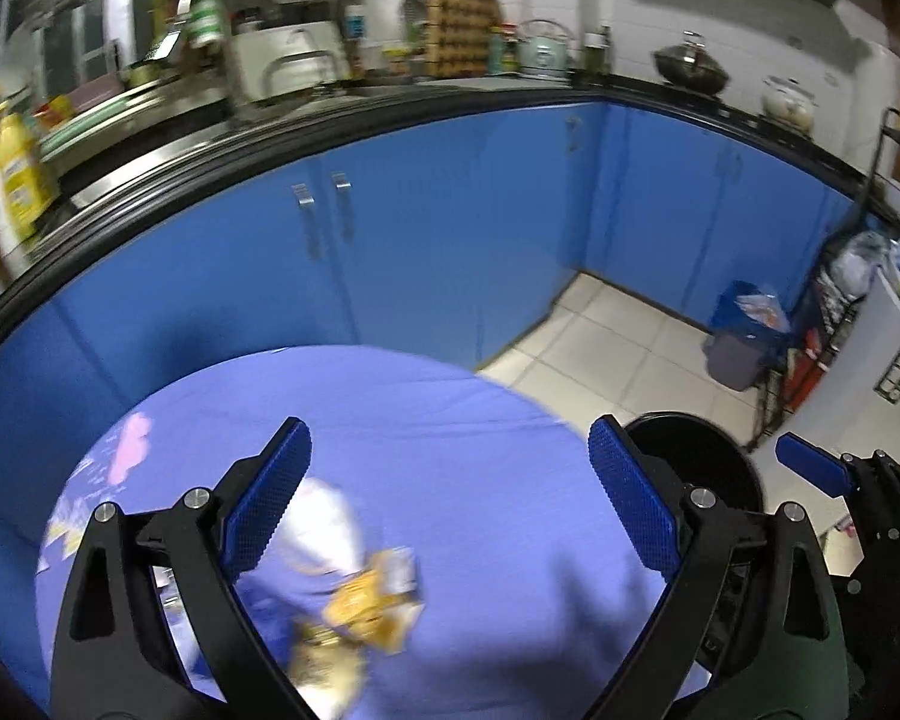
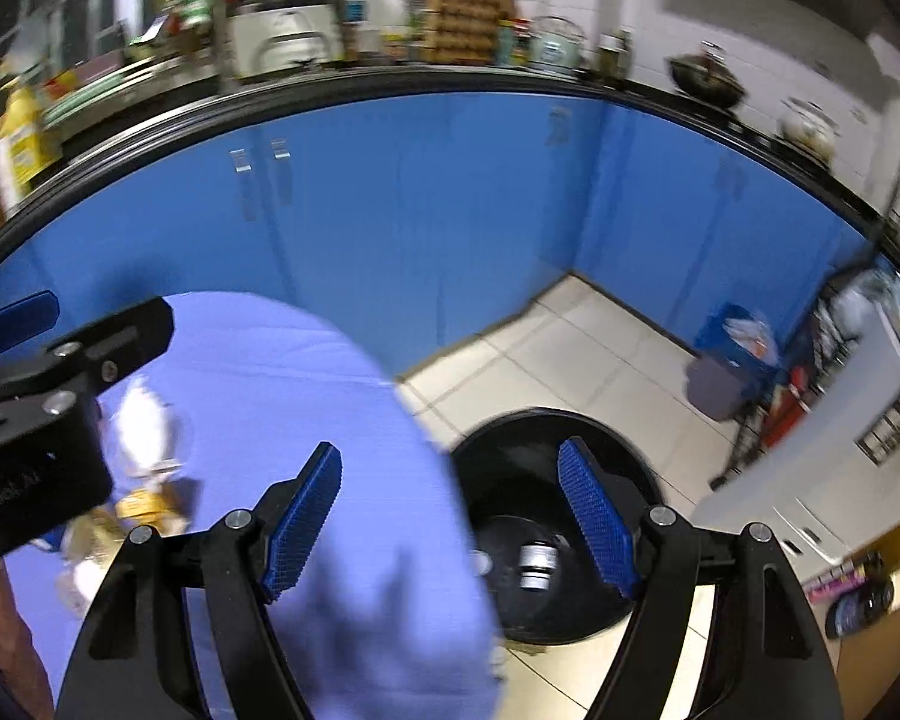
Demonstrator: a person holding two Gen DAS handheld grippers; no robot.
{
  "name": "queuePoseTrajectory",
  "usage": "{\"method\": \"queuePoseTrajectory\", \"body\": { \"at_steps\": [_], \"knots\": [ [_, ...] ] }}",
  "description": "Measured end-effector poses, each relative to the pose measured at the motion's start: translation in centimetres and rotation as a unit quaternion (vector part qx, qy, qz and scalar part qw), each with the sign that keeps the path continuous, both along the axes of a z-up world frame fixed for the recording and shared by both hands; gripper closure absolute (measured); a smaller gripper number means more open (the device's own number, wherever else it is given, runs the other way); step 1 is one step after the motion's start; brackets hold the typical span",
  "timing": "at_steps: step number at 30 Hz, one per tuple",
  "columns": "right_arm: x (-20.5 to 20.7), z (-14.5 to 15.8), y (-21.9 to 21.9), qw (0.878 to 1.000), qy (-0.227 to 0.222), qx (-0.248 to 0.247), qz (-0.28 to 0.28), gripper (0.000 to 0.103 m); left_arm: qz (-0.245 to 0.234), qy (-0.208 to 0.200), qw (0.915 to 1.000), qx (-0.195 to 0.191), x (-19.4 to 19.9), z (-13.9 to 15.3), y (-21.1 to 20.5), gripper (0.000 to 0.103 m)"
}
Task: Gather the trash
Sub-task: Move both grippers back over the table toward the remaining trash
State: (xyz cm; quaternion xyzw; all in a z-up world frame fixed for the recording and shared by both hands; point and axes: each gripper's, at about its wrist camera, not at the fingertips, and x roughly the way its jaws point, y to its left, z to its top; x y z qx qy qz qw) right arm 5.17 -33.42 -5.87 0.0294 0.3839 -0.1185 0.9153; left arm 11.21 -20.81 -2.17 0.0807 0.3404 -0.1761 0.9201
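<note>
A round table under a lilac cloth (image 1: 450, 420) carries a blurred heap of trash: a white crumpled wrapper (image 1: 324, 528) and yellow snack packets (image 1: 372, 600). My left gripper (image 1: 450, 504) hangs above the cloth, open wide, nothing between its blue pads. A black trash bin (image 2: 546, 516) stands on the floor at the table's right edge, with a small silver can (image 2: 534, 564) lying inside. My right gripper (image 2: 450, 516) is open and empty, straddling the table edge and the bin's rim. The trash heap (image 2: 144, 468) shows at left in the right wrist view, partly behind the left gripper's body (image 2: 36, 420).
Blue cabinet doors (image 1: 420, 240) under a black counter edge run behind the table. A grey bin with a blue bag (image 1: 744, 336) stands on the tiled floor (image 1: 606, 348) by a cluttered rack (image 1: 840, 300). A white appliance (image 2: 840, 456) stands at right.
</note>
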Motion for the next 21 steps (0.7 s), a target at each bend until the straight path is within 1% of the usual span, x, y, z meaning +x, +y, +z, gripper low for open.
{"method": "queuePoseTrajectory", "body": {
  "at_steps": [4, 8, 14, 18, 21],
  "knots": [
    [0.6, -0.2, 4.0, 0.999, 0.003, 0.002, 0.045, 0.030, 0.038, 0.002, 0.9993, -0.009, -0.5, 0.1, 4.7, 0.010],
    [0.5, -0.5, 7.4, 0.997, 0.007, 0.000, 0.082, 0.030, 0.070, 0.007, 0.9975, -0.007, -0.9, -0.3, 8.7, 0.010],
    [0.3, -1.8, 11.5, 0.991, 0.018, 0.010, 0.131, 0.030, 0.118, 0.026, 0.9926, -0.010, -1.7, -2.1, 14.3, 0.010],
    [0.6, -3.1, 13.3, 0.989, 0.029, 0.006, 0.148, 0.030, 0.138, 0.043, 0.9895, -0.006, -2.0, -3.7, 16.6, 0.010],
    [1.6, -4.4, 13.7, 0.988, 0.041, -0.001, 0.146, 0.030, 0.146, 0.062, 0.9872, -0.010, -2.1, -5.1, 18.3, 0.011]
  ]
}}
